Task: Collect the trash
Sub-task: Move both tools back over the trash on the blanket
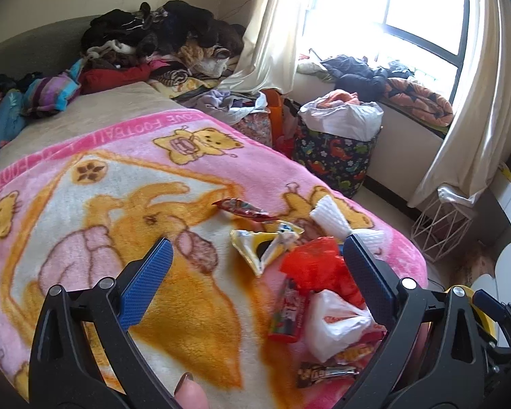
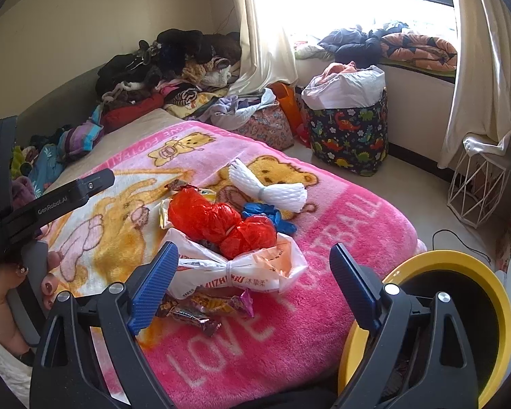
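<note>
While both hover over the bed | my left gripper (image 1: 255, 266) wide open, holding nothing | my right gripper (image 2: 252, 269) wide open, empty | trash pile on pink blanket (image 2: 340, 238): red bag (image 2: 221, 221), white bag (image 2: 242, 269), foam net (image 2: 269, 187), snack wrappers (image 2: 201, 310) | yellow bin (image 2: 460, 313) just beside bed, right.

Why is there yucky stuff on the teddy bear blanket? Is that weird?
Yes. Trash is heaped on the pink blanket: a red plastic bag, a white bag, a blue glove, white foam netting and snack wrappers. It belongs in the yellow bin beside the bed.
</note>
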